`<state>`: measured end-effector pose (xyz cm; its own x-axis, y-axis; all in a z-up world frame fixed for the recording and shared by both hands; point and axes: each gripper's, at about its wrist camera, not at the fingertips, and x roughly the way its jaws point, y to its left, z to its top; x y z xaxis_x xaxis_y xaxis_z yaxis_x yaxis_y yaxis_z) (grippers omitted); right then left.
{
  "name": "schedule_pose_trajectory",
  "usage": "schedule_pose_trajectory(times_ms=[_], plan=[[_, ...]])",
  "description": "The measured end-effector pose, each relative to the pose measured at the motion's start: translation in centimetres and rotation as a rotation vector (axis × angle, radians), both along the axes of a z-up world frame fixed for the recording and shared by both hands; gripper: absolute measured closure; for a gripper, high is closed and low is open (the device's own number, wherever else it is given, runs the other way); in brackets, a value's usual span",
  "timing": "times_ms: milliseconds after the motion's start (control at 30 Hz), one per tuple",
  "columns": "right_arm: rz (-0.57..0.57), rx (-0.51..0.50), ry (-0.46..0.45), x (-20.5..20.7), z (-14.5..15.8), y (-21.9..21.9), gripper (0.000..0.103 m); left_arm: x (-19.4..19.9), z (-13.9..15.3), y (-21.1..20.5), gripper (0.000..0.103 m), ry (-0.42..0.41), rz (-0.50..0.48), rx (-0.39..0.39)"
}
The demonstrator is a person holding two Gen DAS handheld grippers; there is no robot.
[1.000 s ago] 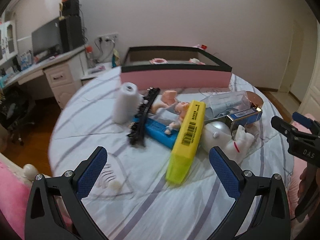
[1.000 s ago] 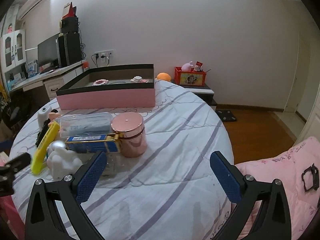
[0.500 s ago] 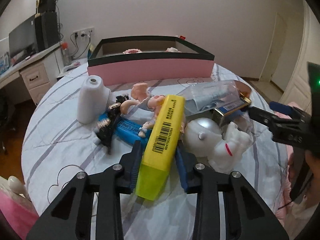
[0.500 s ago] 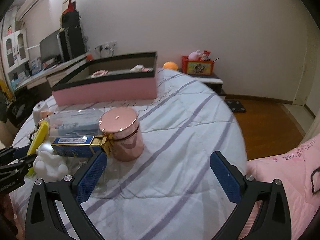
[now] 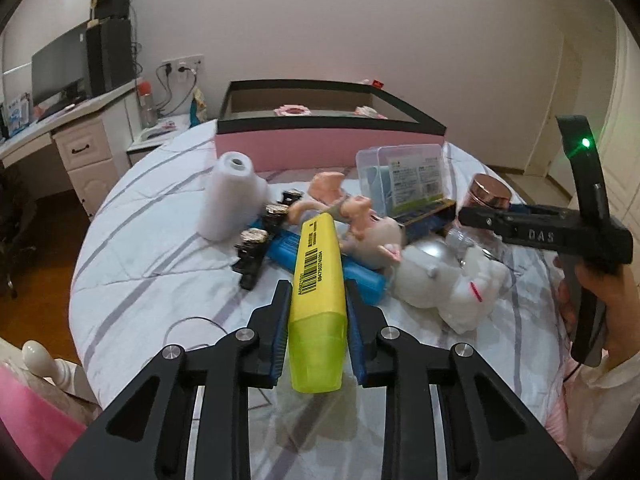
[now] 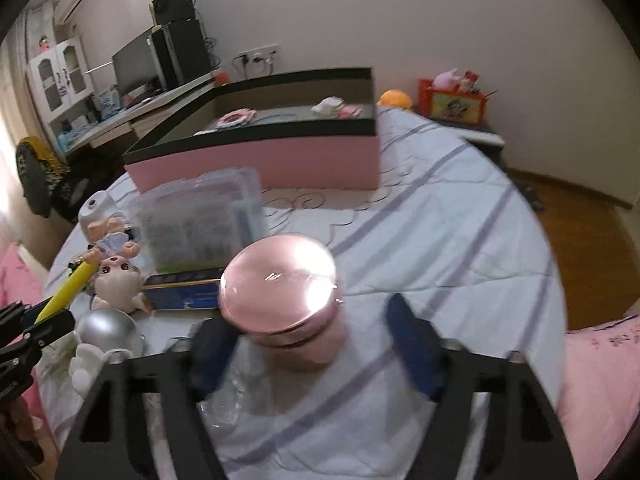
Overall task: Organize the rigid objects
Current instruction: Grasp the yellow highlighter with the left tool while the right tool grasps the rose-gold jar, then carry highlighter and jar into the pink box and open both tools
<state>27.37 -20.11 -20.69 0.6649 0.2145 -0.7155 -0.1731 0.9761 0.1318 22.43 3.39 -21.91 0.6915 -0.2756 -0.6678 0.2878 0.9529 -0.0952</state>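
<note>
My left gripper is shut on a big yellow highlighter and holds it over the bed. Behind it lie a white spool, a black strip, a blue box, pink dolls and a white and silver toy. My right gripper is open, its fingers on either side of a rose-gold jar. The jar also shows in the left wrist view. A pink box with a black rim stands at the back.
A clear plastic case rests on a dark blue and gold box left of the jar. A desk with a monitor stands left of the bed. A nightstand with a red box is at the back right.
My left gripper has lifted the yellow highlighter slightly, still shut on it. My right gripper has moved forward and down until its fingers flank the rose-gold jar.
</note>
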Motion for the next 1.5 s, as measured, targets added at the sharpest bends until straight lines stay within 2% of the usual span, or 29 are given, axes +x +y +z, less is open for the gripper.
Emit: schedule_pose_trajectory(times_ms=[33,67,267,500,900,1067,1267,1500], plan=[[0.013,-0.003,0.000,0.0,0.0,0.3,0.051,0.2,-0.1,0.2,0.078,0.006,0.004,-0.002],[0.016,-0.005,-0.008,-0.2,0.0,0.5,0.052,0.3,-0.1,0.3,0.078,0.003,0.009,-0.009],[-0.006,-0.010,-0.045,-1.3,0.8,0.3,0.052,0.3,0.5,0.6,0.078,-0.012,0.012,-0.029],[-0.011,-0.012,-0.102,-2.6,3.2,0.3,0.052,0.2,2.0,0.4,0.078,-0.051,0.006,-0.038],[0.034,-0.009,-0.193,-2.4,7.6,2.1,0.052,1.7,7.2,-0.9,0.078,-0.165,-0.030,-0.056],[0.062,-0.019,-0.213,-0.2,9.2,2.7,0.052,5.0,9.2,-1.7,0.078,-0.186,-0.070,-0.064],[0.092,-0.013,-0.196,5.1,10.2,3.1,0.052,11.2,10.2,-2.3,0.078,-0.168,-0.092,-0.032],[0.107,-0.013,-0.106,13.9,9.5,4.3,0.052,20.9,8.1,-2.2,0.078,-0.039,-0.058,0.034]])
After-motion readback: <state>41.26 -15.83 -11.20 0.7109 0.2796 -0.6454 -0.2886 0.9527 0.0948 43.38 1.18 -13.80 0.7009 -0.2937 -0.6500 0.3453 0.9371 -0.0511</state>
